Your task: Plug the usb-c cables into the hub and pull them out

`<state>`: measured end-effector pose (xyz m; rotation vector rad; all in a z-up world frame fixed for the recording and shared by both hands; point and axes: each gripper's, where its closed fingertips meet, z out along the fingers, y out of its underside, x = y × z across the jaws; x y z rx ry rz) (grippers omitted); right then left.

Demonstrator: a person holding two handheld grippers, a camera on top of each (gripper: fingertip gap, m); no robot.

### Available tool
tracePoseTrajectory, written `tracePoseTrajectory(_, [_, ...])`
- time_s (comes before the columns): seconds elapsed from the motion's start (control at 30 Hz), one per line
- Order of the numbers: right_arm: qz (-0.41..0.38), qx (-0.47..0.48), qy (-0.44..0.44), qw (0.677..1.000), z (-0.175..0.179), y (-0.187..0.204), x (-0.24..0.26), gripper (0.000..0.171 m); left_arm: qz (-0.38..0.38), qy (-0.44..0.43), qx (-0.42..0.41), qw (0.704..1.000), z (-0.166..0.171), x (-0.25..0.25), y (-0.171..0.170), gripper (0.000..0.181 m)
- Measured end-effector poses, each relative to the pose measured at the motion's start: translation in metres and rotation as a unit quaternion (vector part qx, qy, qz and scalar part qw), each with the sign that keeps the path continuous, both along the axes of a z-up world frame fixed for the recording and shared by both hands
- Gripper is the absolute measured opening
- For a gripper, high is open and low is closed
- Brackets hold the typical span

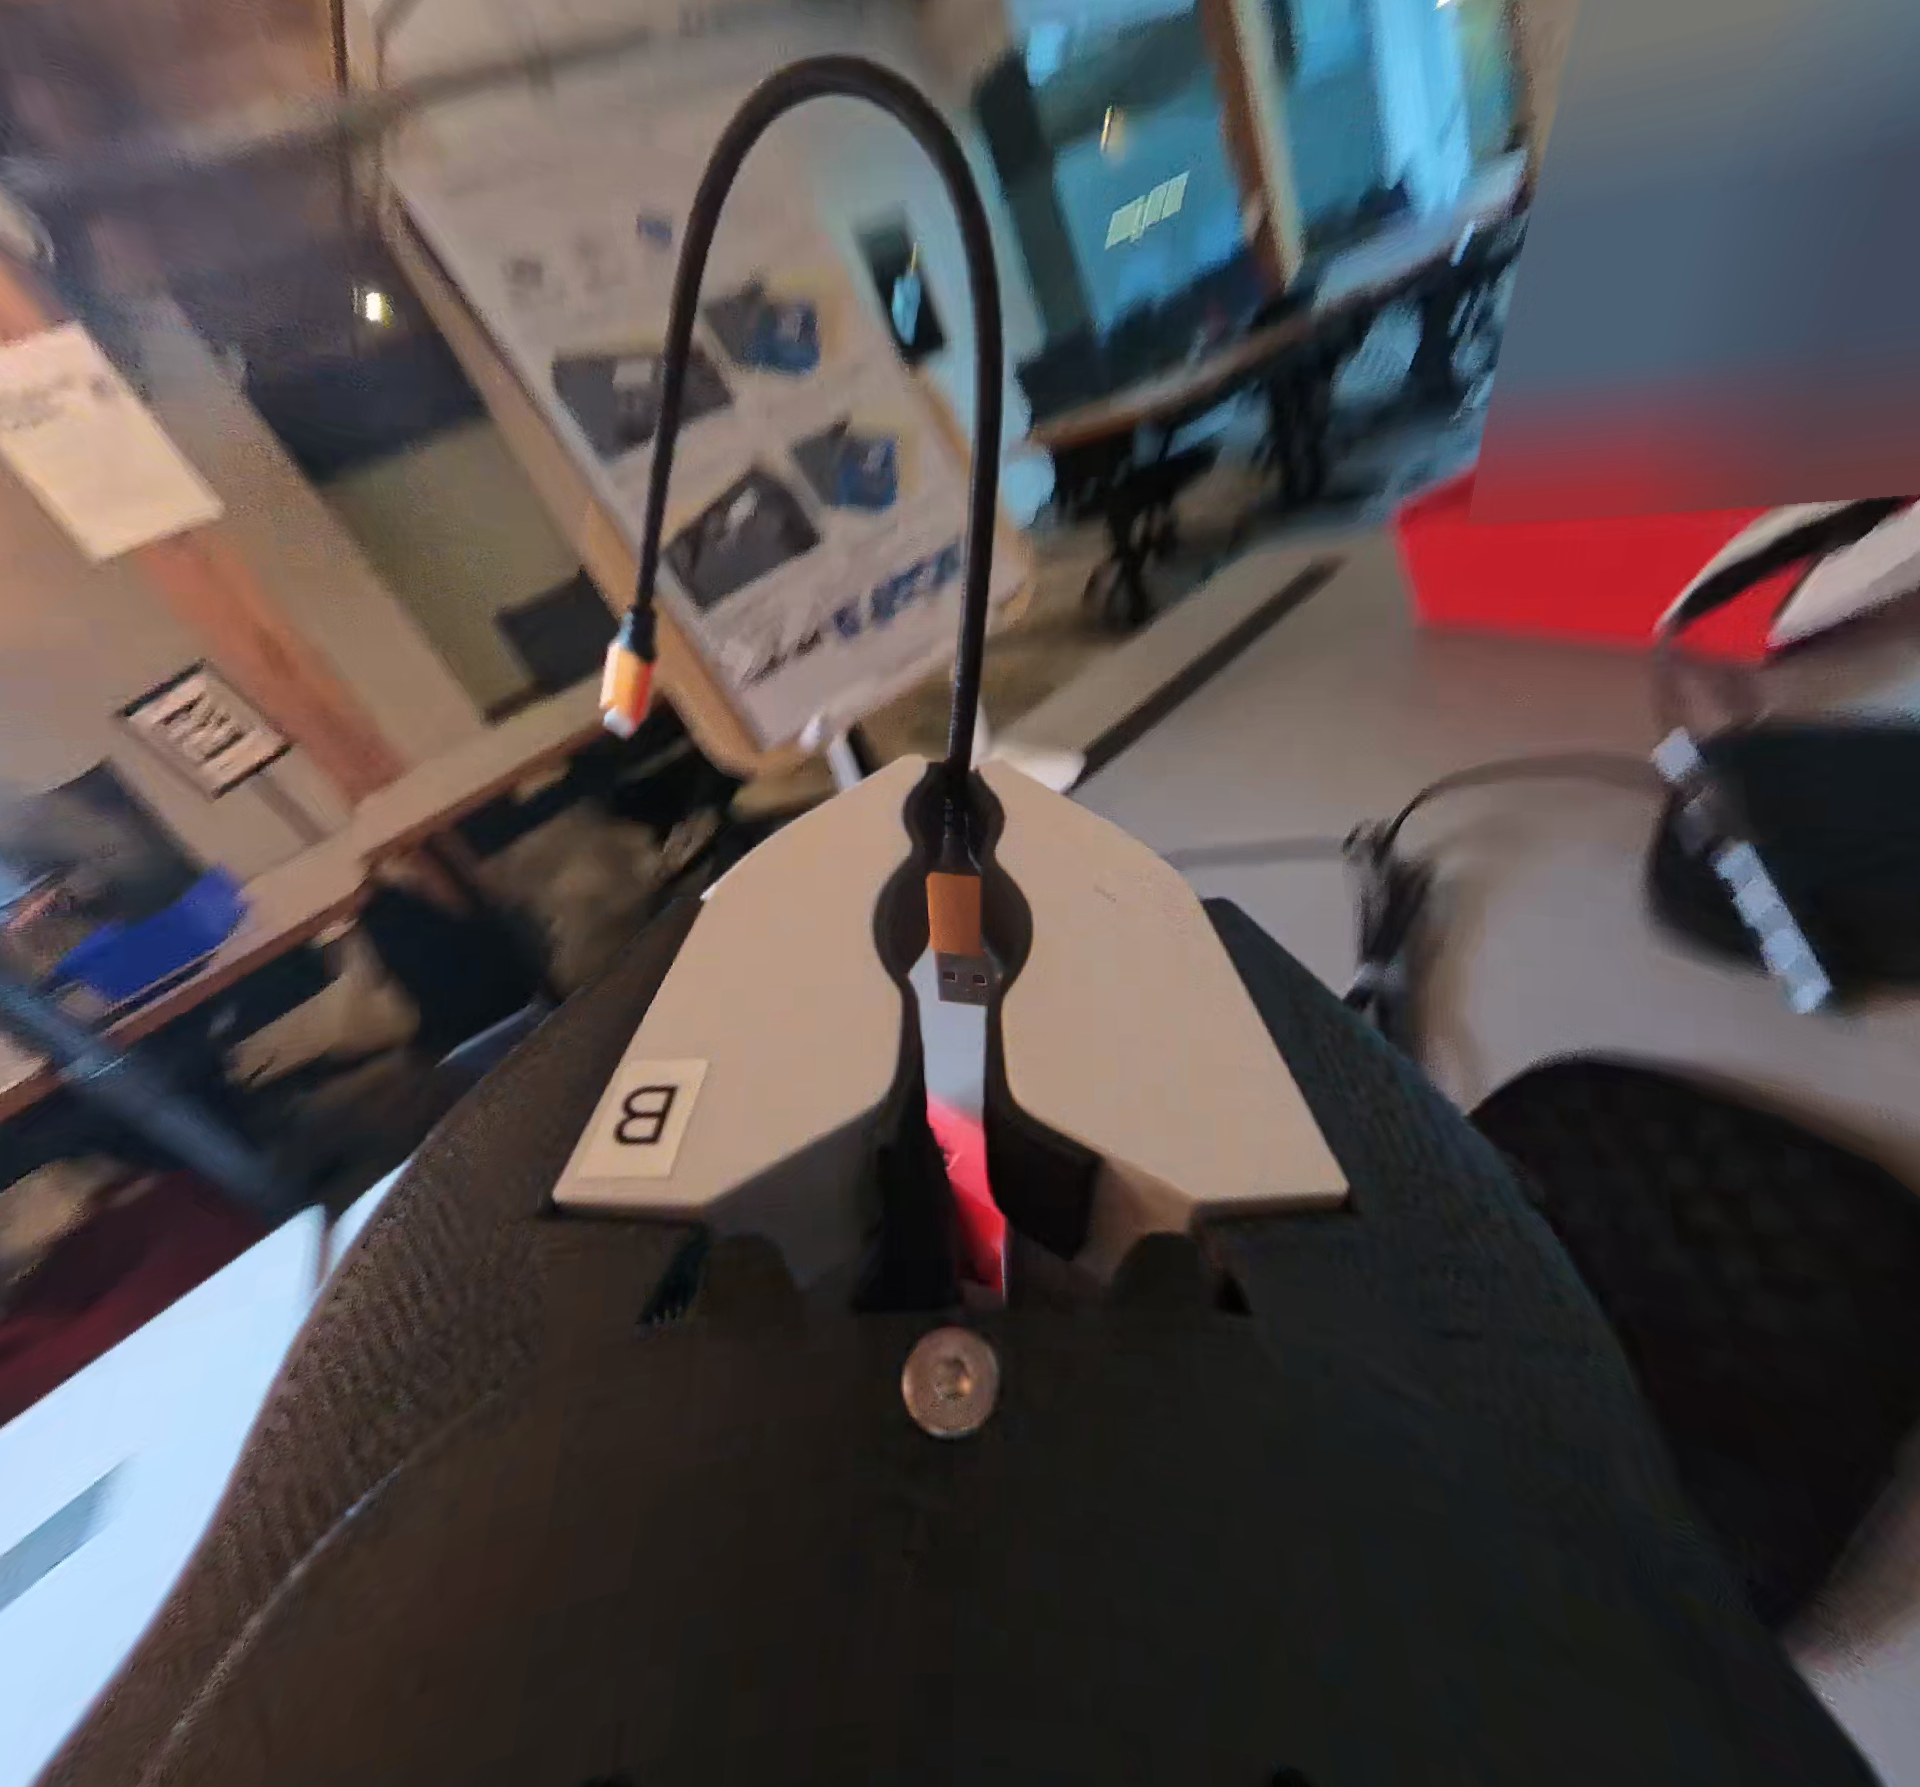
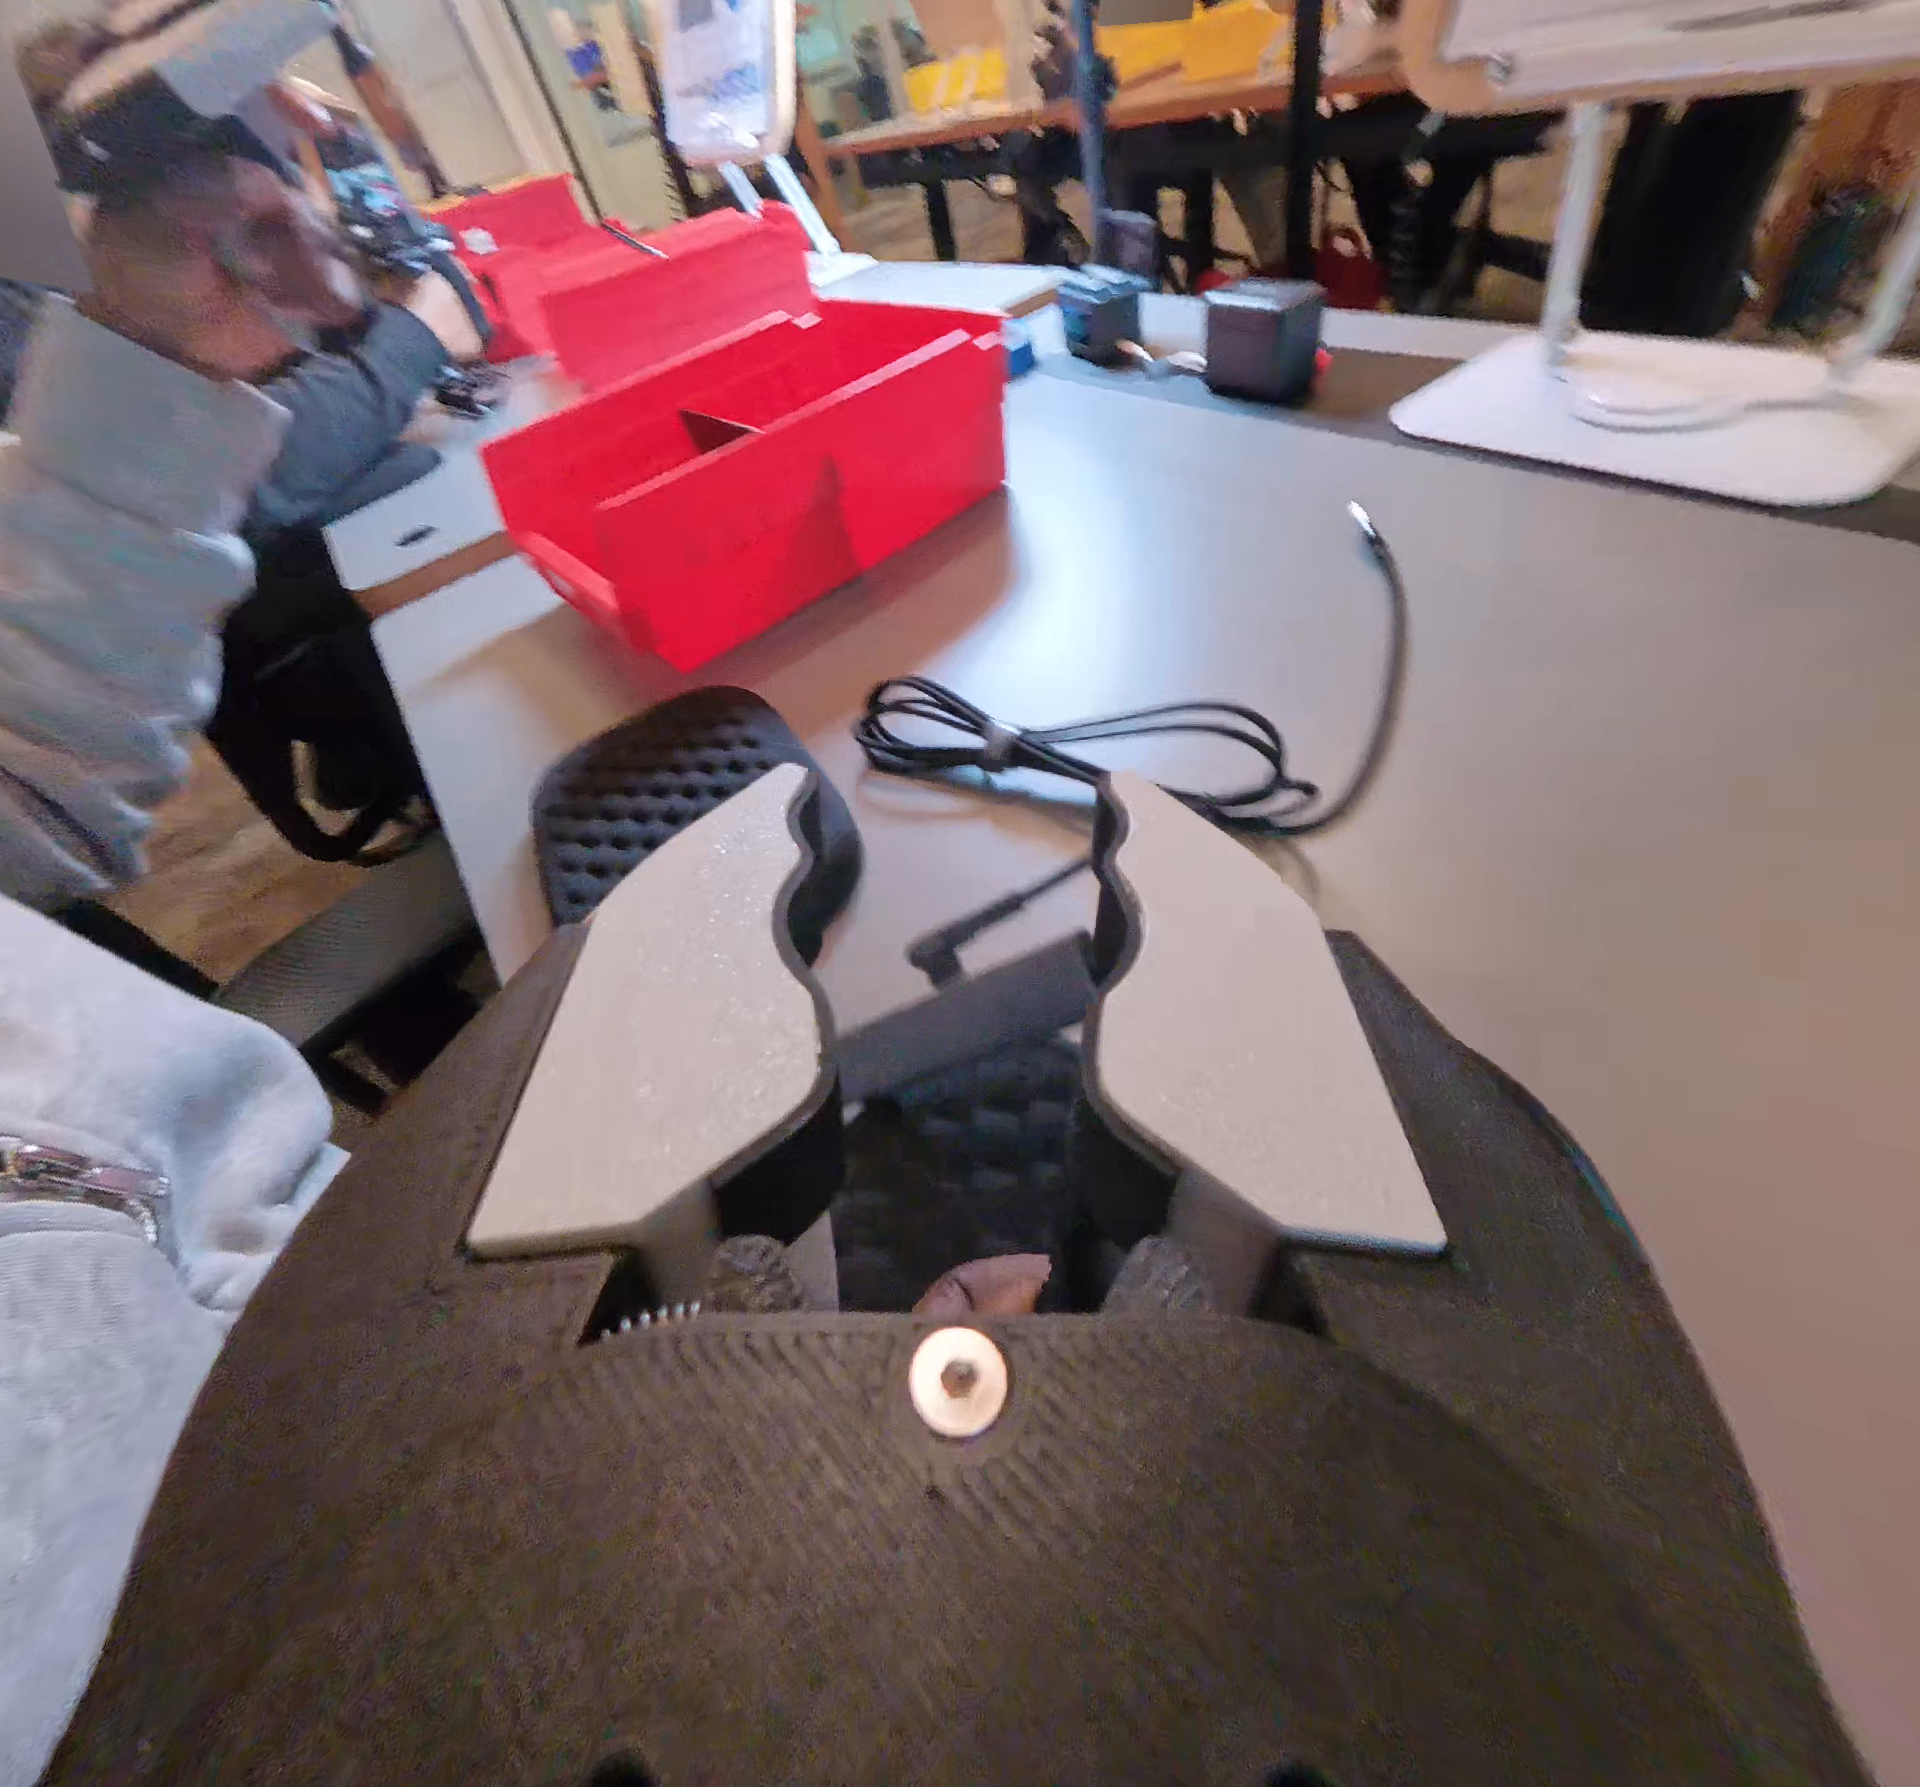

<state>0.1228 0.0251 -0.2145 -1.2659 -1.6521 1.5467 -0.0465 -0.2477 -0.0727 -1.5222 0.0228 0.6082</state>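
Beyond the red bin (image 2: 769, 480), on the near side of the grey table (image 2: 1558, 802), lay the dark flat hub (image 2: 966, 1020), with a bundled black cable (image 2: 1081, 750) just behind it. Between the bin and the camera hung the right gripper (image 2: 956, 864), its jaws spread wide and holding nothing, the hub showing through the gap.

Far from the bin, lifted off the table, the left gripper (image 1: 951, 792) was closed on a short braided cable (image 1: 831, 75), pinching the cord just above an orange-sleeved plug (image 1: 953, 916) that sat in the hollow between the fingers. That cord arched up stiffly and drooped to a second orange plug (image 1: 625, 672) hanging free.

It looked light and springy, likely to hold its curve rather than flop; the braid should grip well, though the rigid plug sleeve seemed the better hold for pushing into a port.

The hub's ports could not be made out, as the right fingers covered its ends. Which plug was usb-c was uncertain: the gripped one looked broad, the dangling one was blurred. The left wrist view was smeared throughout.
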Motion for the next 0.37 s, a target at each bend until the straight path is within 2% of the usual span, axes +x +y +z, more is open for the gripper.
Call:
tracePoseTrajectory(0.1, [0.031,0.017,0.068,0.997,0.012,-0.034,-0.004,0.052,-0.106,-0.024,0.106,0.988,0.011,0.048,0.025,0.005])
tracePoseTrajectory(0.2, [0.039,0.059,0.163,0.984,0.025,-0.068,-0.005,0.06,-0.222,-0.058,0.192,0.954,0.018,0.093,0.041,0.005])
tracePoseTrajectory(0.3, [0.05,0.065,0.198,0.977,0.029,-0.095,-0.003,0.058,-0.313,-0.091,0.225,0.918,0.014,0.129,0.053,0.005])
tracePoseTrajectory(0.37, [0.075,0.021,0.204,0.976,0.032,-0.11,0.0,0.054,-0.376,-0.123,0.236,0.888,0.008,0.151,0.059,0.005])
